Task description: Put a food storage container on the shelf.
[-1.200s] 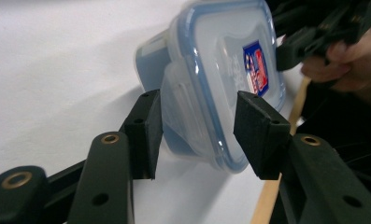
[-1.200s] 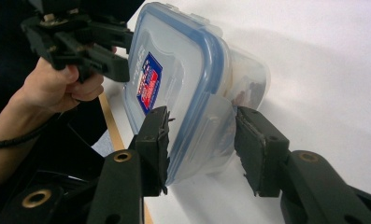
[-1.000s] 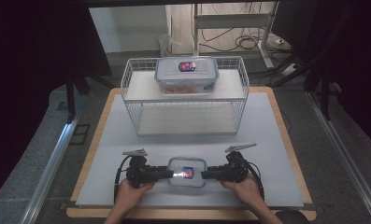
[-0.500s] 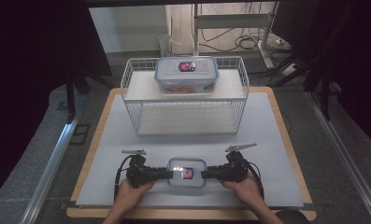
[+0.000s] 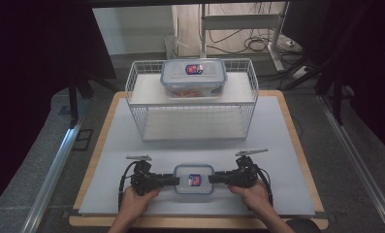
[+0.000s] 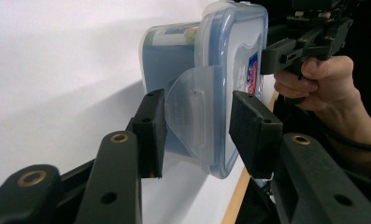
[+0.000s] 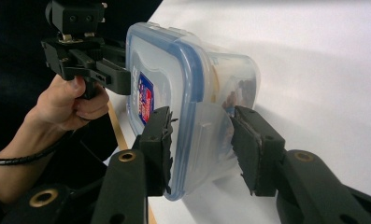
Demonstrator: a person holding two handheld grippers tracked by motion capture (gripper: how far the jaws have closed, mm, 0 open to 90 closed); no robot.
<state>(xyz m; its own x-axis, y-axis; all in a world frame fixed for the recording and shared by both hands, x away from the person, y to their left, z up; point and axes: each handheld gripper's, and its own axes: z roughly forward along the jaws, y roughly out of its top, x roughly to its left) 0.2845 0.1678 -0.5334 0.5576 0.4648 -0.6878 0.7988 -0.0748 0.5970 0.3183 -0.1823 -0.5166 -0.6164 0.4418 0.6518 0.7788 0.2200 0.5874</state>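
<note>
**Two grippers on one small box: risks at the end flaps**

Two grippers meet at a small lidded container (image 5: 194, 178) lying flat on the white mat (image 5: 287, 145), near the person's edge of the table. Left gripper (image 5: 169, 180) sits at its left end, right gripper (image 5: 215, 178) at its right end.

Left gripper view: the jaws straddle the clear locking flap (image 6: 191, 116); the lid-side pad appears to touch the blue rim, while the base-side pad shows a sliver of gap. Contact looks light, not a firm clamp. Right gripper view: the pads bracket the other flap (image 7: 210, 135) and lid edge, one against the lid face, the other near the flap's outer edge. Judged as partly closed around the ends, with grip strength uncertain.

Risks, as judged:
- The flaps are thin and hinged, so a squeeze may flex one or pop it open instead of holding the box.
- Uneven pull from the two hands could tilt the container and shift its contents.
- A lift on such shallow purchase could let one end slip out.

A larger matching container (image 5: 194, 77) rests on the wire rack (image 5: 248, 111), well apart.
</note>
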